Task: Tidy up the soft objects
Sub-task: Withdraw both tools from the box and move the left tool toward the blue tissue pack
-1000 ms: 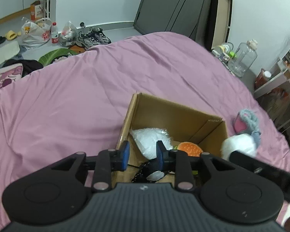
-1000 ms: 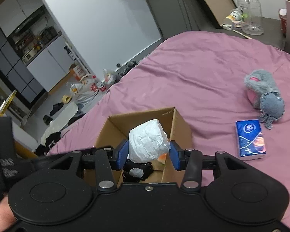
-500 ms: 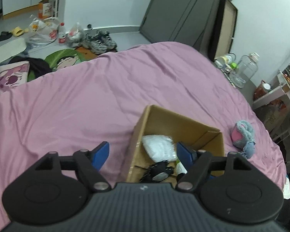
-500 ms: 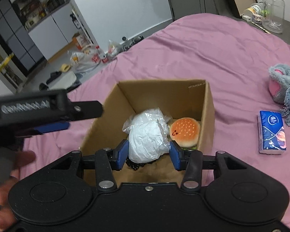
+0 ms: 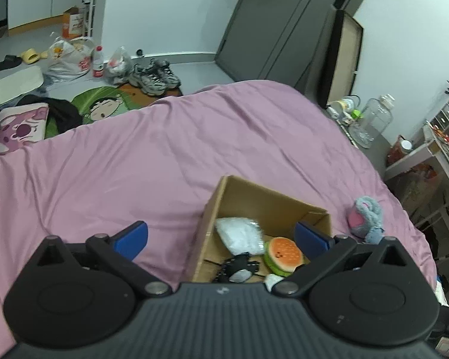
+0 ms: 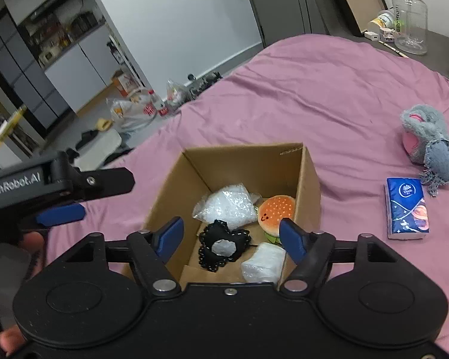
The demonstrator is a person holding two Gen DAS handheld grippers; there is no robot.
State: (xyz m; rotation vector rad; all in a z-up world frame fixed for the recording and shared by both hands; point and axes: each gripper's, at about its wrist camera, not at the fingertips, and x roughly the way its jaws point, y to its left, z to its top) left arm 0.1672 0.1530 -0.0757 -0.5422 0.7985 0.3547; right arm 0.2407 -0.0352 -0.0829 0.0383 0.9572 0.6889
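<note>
An open cardboard box (image 6: 309, 185) sits on the pink bedspread. Inside lie a white bubble bag (image 6: 224, 203), a burger plush (image 6: 275, 209), a black lacy piece (image 6: 223, 246) and a white wrapped bundle (image 6: 265, 261) in the near right corner. My right gripper (image 6: 230, 229) hovers over the box's near edge, jaws opening, touching nothing. My left gripper (image 5: 220, 232) hangs above and to the left of the box (image 5: 248, 194), jaws opening wide and empty. A grey-and-pink plush (image 6: 428, 143) and a blue tissue pack (image 6: 407, 206) lie on the bed to the box's right.
The bedspread (image 5: 164, 155) spreads wide to the left of and beyond the box. Past its far edge, shoes (image 5: 154, 76), bags and a bottle litter the floor. A big clear jug (image 6: 410, 21) stands on a dark side table at the far right.
My right gripper has let go of the white bundle, which now lies in the box. My left gripper went from nearly shut to wide open and rose away from the box.
</note>
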